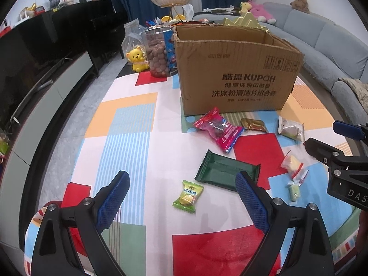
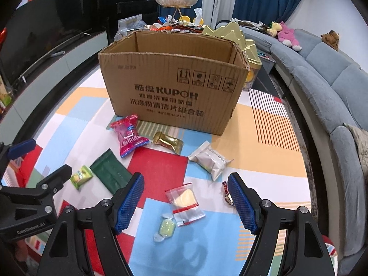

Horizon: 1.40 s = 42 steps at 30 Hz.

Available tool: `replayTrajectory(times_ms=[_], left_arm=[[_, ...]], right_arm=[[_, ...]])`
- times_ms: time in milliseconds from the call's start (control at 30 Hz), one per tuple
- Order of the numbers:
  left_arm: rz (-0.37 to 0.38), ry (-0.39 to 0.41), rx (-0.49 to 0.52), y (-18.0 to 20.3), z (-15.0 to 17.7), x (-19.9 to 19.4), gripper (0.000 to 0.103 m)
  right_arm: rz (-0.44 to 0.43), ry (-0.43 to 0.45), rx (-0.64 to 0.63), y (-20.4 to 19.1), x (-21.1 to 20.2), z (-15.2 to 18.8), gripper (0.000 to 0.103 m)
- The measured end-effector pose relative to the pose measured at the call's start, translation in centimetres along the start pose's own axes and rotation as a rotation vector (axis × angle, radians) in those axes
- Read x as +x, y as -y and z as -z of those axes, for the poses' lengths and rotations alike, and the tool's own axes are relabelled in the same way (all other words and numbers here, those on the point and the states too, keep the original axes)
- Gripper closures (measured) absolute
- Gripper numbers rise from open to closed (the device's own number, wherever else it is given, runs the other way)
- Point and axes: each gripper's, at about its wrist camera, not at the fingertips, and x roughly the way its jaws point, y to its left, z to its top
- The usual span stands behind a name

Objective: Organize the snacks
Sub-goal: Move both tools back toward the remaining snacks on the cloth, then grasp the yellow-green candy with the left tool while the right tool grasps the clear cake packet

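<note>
Snacks lie scattered on the patterned worktop. Left tool and right tool both hover wide open, holding nothing. Nearest: green candy, clear packet, lime sachet. Beyond: dark green bar, white pack, gold sweet, pink bag. Farthest: cardboard box, open-topped.

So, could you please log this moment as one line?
left tool open, empty | right tool open, empty | wrapped snacks loose on tablecloth | brown cardboard box open behind them
</note>
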Motion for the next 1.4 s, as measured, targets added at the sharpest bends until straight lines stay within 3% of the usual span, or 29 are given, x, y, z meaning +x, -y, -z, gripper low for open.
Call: replayTrajectory(times_ms=[333,600,1100,1400], left_arm=[[-0.037,-0.008,0.015,-0.7,2.2,2.6,0.015],[-0.040,-0.027,0.043,-0.2,2.9,4.2,0.019],[-0.025,-0.070,0.062,0.6,3.5,6.4,0.035],[0.006,-0.067,0.048,0.6,3.3,6.5,0.047]], right_arm=[[0.030,0.022,-0.051,-1.2,1.9,2.1,0.028],[0.016,-0.007,-0.031,-0.9,3.5,3.0,0.028],[-0.048,-0.035,0.017,-0.2,5.9,3.9,0.028],[-0.082,-0.075,0.057,0.4,7.2,4.1,0.048]])
